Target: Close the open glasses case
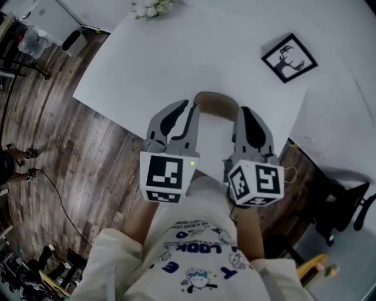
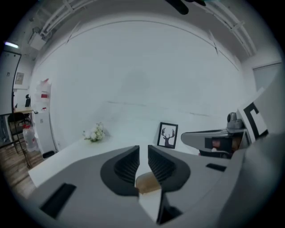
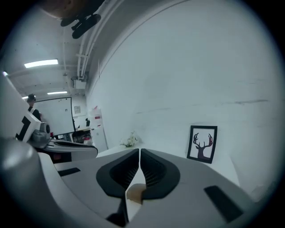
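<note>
Right tool [image 3: 139, 152] is clenched and empty. My left tool [image 2: 143, 149] is all but clenched, a slit between the jaws, also empty. Both are held off the white bench [image 1: 176, 59]. The tan glasses case [image 1: 216, 101] is at 12 o'clock, between the two tips at the near bench edge; I can't tell its lid state. Deer picture [image 1: 289, 57] at 1 o'clock, flowers [image 1: 151, 8] at 11. Nothing blocks the case.

Lighting: even, cool, overhead; ceiling strip light [image 3: 41, 63] glowing. White tabletop [image 1: 194, 53] bright, nearly shadowless. Gripper views: fisheye, dark corners, soft focus
</note>
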A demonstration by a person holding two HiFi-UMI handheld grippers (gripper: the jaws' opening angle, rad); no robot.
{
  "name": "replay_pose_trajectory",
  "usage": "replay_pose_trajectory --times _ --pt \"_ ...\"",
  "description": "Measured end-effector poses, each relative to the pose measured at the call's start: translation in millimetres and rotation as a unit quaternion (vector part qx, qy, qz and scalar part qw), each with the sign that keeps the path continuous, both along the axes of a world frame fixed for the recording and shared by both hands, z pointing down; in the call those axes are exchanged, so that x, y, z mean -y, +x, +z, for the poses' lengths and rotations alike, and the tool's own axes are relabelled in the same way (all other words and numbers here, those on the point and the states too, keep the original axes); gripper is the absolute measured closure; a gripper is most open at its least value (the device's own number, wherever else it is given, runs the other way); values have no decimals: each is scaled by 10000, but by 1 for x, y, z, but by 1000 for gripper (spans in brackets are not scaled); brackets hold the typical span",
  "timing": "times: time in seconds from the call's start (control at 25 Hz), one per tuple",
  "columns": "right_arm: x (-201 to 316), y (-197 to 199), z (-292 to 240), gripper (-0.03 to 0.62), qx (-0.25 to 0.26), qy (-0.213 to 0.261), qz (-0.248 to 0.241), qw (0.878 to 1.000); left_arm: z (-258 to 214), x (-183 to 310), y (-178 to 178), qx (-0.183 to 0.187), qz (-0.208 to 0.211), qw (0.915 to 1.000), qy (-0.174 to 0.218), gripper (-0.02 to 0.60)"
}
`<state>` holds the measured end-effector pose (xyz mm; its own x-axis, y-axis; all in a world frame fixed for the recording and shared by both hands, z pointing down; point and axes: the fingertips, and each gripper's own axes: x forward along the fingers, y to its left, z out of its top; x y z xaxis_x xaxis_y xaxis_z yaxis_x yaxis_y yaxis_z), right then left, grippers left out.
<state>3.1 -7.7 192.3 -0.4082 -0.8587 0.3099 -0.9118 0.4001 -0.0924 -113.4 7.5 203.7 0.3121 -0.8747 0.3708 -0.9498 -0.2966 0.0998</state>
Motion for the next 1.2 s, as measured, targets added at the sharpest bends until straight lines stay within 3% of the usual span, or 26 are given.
replay_pose_trajectory --times 0.2,0.44,0.8,1.2 --pt "-13 0 -37 583 184 523 341 9979 -50 -7 0 128 -83 9973 715 525" --pt "-35 4 -60 583 208 859 565 9945 -84 -23 0 117 -206 9930 1153 533" --pt "-53 5 -79 591 121 1185 778 9898 -101 -38 4 308 -121 9885 1478 540" --pt "-54 1 -84 592 92 1291 792 9884 -105 -40 2 320 -183 9867 1581 540"
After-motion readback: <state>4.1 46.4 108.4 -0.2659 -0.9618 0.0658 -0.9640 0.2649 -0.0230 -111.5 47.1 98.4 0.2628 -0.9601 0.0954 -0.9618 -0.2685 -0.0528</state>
